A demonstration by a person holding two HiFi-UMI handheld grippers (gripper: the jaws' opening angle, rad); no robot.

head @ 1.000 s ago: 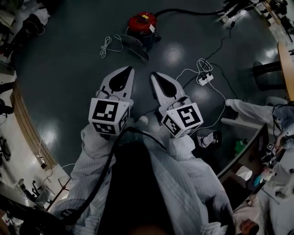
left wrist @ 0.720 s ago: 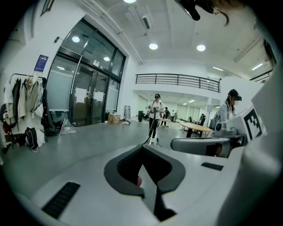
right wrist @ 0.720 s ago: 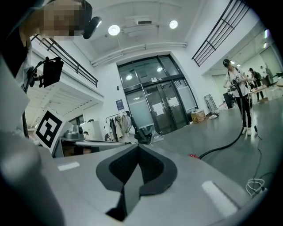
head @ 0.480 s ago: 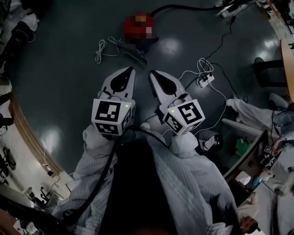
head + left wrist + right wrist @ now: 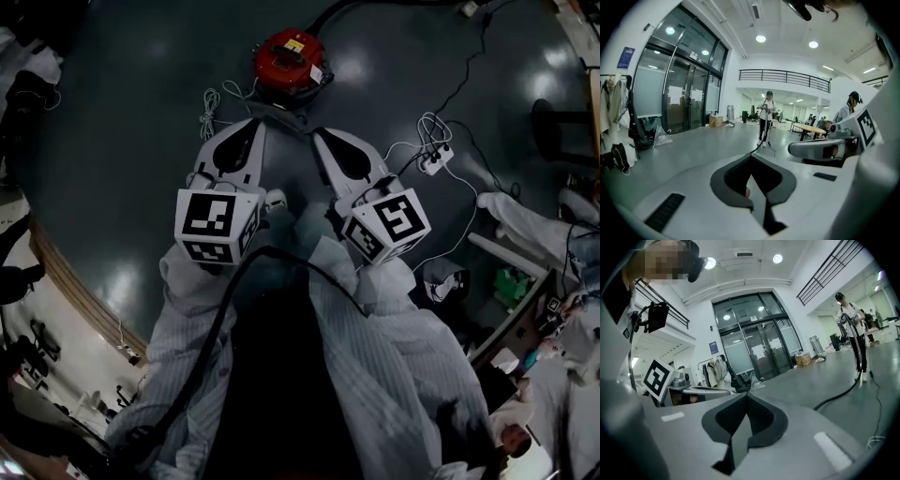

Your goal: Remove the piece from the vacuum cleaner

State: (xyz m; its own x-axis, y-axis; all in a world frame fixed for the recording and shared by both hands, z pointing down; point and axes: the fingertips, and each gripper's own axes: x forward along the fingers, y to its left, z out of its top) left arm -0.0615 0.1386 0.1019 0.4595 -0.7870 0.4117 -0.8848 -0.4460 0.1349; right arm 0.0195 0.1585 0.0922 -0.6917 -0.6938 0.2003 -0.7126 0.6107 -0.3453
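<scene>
A red canister vacuum cleaner (image 5: pixel 289 62) stands on the dark floor at the top of the head view, with a black hose (image 5: pixel 349 7) leading off to the upper right and a grey wedge-shaped piece (image 5: pixel 281 118) at its near side. My left gripper (image 5: pixel 260 124) and right gripper (image 5: pixel 316 135) are held side by side just short of it, tips pointing at the vacuum. Both are shut and hold nothing. In the left gripper view the jaws meet at a point (image 5: pixel 751 155); likewise in the right gripper view (image 5: pixel 746 393).
A coiled white cord (image 5: pixel 212 99) lies left of the vacuum, and a white power strip (image 5: pixel 437 157) with cables lies to the right. A person in white (image 5: pixel 530 225) and clutter sit at the right. In the gripper views a person (image 5: pixel 765 117) stands in a large hall.
The vacuum now sits closer to my gripper tips in the head view; I have moved toward it. Both grippers stay shut and empty.
</scene>
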